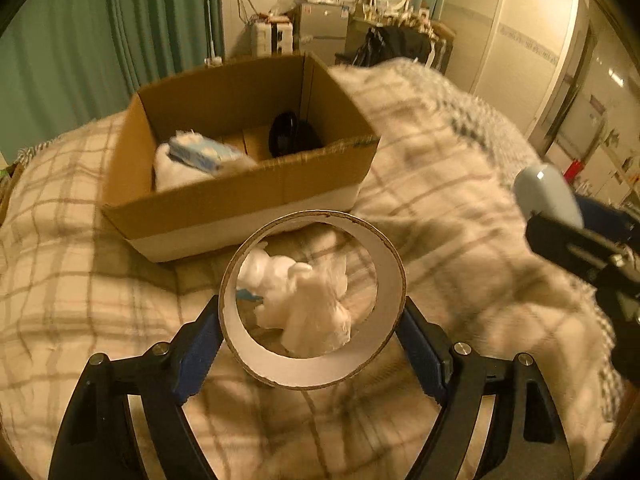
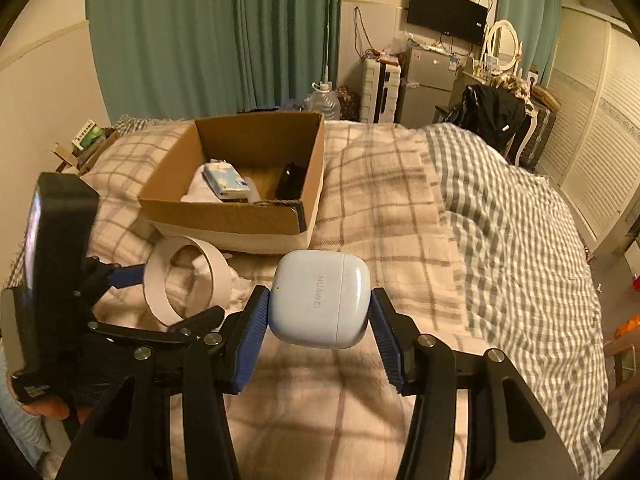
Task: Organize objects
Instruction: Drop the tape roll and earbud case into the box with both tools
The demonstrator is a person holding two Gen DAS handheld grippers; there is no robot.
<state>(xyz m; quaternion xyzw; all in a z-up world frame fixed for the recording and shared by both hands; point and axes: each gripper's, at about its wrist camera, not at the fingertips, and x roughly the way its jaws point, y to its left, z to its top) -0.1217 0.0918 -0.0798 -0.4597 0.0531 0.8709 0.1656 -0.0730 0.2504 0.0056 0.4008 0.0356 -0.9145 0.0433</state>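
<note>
Left wrist view: we see the left tool [image 1: 312, 316] pinching a cardboard ring [image 1: 313, 364] by its outer wall, one blue pad on each side, ring held clear above the bed [image 1: 80, 280]. Through the ring's hole we see a white crumpled wad [image 1: 308, 304] lying on the plaid blanket, just in front of the box [image 1: 248, 204]. Only this view shows the wad in full. The box sits on the bed beyond the ring; inside we note a blue-and-white packet [image 1: 200, 152] on something white, and a black item [image 1: 290, 134] toward the right wall. At the right edge the right tool [image 1: 568, 220] enters, with a pale rounded case [image 1: 548, 192] in it; its grip is not readable from here.

Right wrist view: we see the right tool [image 2: 318, 312] pinching the case [image 2: 320, 300], a white earbud case marked HUAWEI, pads pressed on its two sides, held above the blanket. This view alone gives the lettering and the grip. To the left, the left tool [image 2: 192, 292] with the ring [image 2: 188, 280], lower than the box rim; a black phone-like block [image 2: 56, 264] stands mounted on it. The box [image 2: 224, 216] lies ahead and left, its packet [image 2: 226, 184] and black item [image 2: 290, 186] both visible.
</note>
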